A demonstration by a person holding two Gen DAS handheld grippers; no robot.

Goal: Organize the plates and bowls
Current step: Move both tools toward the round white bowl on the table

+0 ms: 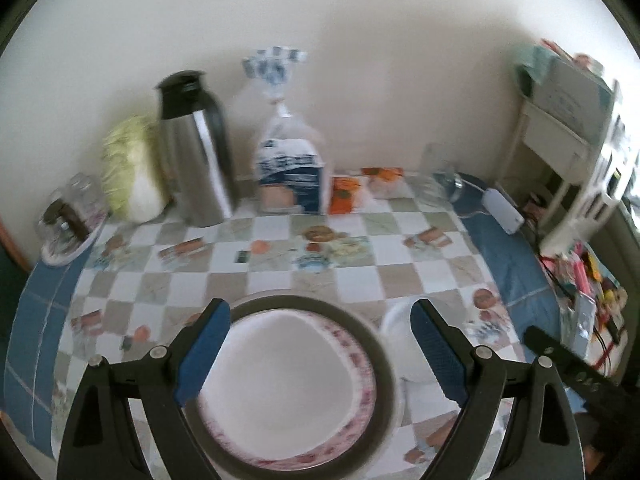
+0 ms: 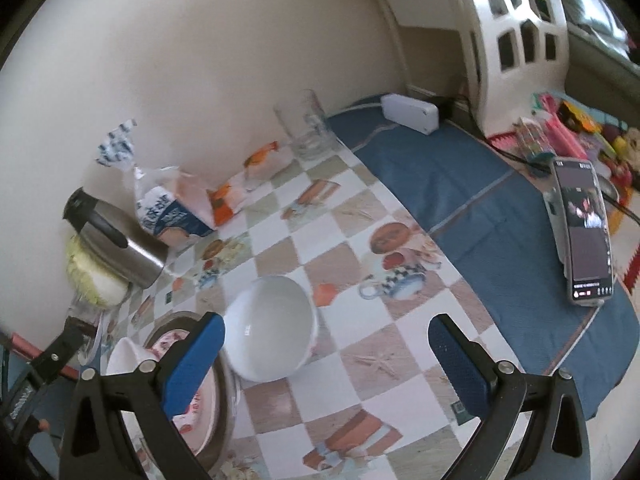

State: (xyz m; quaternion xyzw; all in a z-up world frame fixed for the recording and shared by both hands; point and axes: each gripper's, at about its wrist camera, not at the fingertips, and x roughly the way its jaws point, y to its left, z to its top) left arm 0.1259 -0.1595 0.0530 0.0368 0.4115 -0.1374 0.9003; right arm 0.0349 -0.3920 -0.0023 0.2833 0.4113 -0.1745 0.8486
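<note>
Table (image 1: pixel 508 256) w/ checkered printed cloth, blue border along its right edge, pushed against a cream wall.

Left gripper (image 1: pixel 320 350): jaws spread wide, nothing between the pads, hovering above a stack near the table's front edge. Blue fingers (image 1: pixel 204 354) apart from the crockery below, no contact visible. Stack = dark-rimmed plate (image 1: pixel 384 356) at bottom, pink-patterned plate (image 1: pixel 360 364) on it, white bowl (image 1: pixel 280 364) nested on top (blurred, exact shape hard to tell). Second white bowl (image 2: pixel 270 338) just beside the stack, toward the right edge, upright on the cloth, empty.

Right gripper (image 2: pixel 326 358): also gaping wide, holding nothing, above the cloth w/ the lone bowl under its left finger's side; bowl not pinched. Stack partly hidden behind that finger in the right wrist view.

Along the back edge by the wall, L to R: glass jars (image 1: pixel 72 208) on a small plate at the back-left corner, cabbage (image 1: pixel 128 172), steel thermos (image 1: pixel 196 152) w/ black lid, bagged bread (image 1: pixel 292 168), orange-print packets (image 1: pixel 346 194), clear glass mug (image 2: pixel 306 128). White power adapter (image 2: pixel 410 112) on the blue border at the back-right corner. Phone (image 2: pixel 586 232), screen lit, propped at the right edge. White shelf unit (image 2: pixel 516 20) beyond the table, colourful clutter beside it.
</note>
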